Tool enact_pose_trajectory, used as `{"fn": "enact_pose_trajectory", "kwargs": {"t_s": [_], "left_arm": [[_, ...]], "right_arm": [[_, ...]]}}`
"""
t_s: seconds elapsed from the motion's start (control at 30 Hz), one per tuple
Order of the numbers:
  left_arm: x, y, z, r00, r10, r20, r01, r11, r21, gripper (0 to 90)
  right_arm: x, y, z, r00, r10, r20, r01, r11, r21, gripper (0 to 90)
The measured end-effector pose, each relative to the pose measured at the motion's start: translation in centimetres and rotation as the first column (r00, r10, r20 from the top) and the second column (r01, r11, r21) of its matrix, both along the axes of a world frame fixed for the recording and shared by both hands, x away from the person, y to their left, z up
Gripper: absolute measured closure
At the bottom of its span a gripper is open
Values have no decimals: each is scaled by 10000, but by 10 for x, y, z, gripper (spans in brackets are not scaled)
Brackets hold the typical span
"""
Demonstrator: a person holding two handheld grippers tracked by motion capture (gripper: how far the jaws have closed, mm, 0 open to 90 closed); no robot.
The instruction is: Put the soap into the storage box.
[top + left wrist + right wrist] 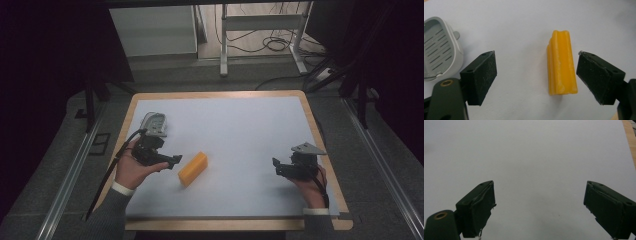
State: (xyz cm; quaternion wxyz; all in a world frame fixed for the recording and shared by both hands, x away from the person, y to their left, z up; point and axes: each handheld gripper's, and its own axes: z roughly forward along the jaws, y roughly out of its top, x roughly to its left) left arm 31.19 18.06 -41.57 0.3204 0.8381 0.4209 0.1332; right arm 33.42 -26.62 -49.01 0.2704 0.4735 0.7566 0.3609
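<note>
Low over the table, the left gripper [536,75] spreads its fingers around the yellow block [561,65], not touching.

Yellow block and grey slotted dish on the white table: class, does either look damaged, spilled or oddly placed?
Nothing stands out. The yellow block lies flat and whole on the table, at a slant to its edges, between the open jaws of the left gripper. The grey slotted dish sits apart, with no spill or breakage visible.
</note>
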Motion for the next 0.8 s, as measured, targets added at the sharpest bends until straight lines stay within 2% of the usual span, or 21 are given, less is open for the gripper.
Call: {"fn": "enact_pose_trajectory", "kwargs": {"t_s": [0.33,0.67,0.8], "left_arm": [[2,-21,-4,9988,-460,-155,465,9984,328,169],[11,-39,-22,9948,-705,-732,751,9952,627,167],[12,-44,-26,9936,-801,-796,853,9944,632,168]], "right_arm": [[1,-2,-2,9996,-262,-120,262,9997,-17,102],[1,-3,-2,9993,-331,-149,330,9994,-50,102],[1,-3,-3,9993,-374,-102,373,9993,-95,102]]}}
